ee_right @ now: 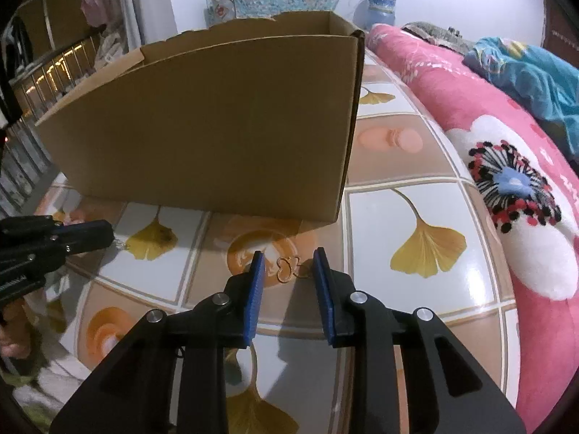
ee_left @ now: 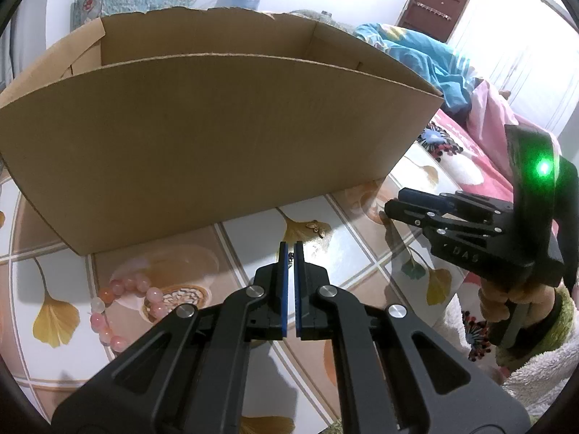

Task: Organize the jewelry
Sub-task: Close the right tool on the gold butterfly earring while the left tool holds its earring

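The brown cardboard box (ee_left: 217,137) (ee_right: 217,126) stands open-topped on the tile-patterned table (ee_right: 398,217). My right gripper (ee_right: 288,253) (ee_left: 396,204) is open just in front of it. A small gold butterfly-shaped piece (ee_right: 287,271) lies on the table between its blue pads (ee_right: 255,289), untouched. My left gripper (ee_left: 290,249) (ee_right: 108,233) is shut, with nothing visibly held. A small gold ornament (ee_left: 316,228) lies on a yellow leaf print just beyond its tips. A pink bead bracelet (ee_left: 119,307) lies on the table to its left.
A pink flowered blanket (ee_right: 506,181) and blue cloth (ee_right: 535,76) bound the table's right side. A hand (ee_left: 506,293) grips the right gripper's handle. The box blocks the way straight ahead in both views; bare table lies before it.
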A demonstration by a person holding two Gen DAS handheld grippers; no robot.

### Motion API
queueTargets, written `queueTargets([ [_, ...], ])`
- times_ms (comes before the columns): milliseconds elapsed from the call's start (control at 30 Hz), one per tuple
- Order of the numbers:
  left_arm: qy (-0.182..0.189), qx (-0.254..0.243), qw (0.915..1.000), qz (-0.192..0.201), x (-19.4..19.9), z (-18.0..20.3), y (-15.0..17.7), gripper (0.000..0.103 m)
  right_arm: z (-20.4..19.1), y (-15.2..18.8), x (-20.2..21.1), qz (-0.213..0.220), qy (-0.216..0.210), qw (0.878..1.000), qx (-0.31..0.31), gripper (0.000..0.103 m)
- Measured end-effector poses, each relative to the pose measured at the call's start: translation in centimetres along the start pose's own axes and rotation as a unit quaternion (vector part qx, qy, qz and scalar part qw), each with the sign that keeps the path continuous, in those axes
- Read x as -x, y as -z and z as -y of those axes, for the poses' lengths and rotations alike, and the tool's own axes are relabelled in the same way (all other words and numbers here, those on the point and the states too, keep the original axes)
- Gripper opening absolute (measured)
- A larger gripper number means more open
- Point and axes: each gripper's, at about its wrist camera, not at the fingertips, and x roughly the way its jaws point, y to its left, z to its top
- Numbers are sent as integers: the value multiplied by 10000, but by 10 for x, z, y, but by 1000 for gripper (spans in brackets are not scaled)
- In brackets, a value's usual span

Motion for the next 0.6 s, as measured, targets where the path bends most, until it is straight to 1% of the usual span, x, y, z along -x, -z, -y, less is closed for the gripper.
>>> queueTargets([
  [100, 5, 10, 10000, -5, 0, 0, 0, 2, -1, 0, 0, 10, 26, 10000, 33, 28],
  [167, 8, 13, 10000, 4, 0, 0, 0, 2, 0, -1, 0, -7, 8, 10000, 11, 25],
  [200, 7, 13, 10000, 2, 0, 0, 0, 2, 1, -1, 0, -10, 19, 10000, 15, 18],
  [267, 6, 11, 10000, 7, 0, 0, 0, 2, 3, -1, 1, -24, -83, 9999, -56, 16],
  [600, 0, 12, 10000, 14, 0, 0, 0, 2, 5, 2, 3, 21, -191, 9998, -105, 16],
])
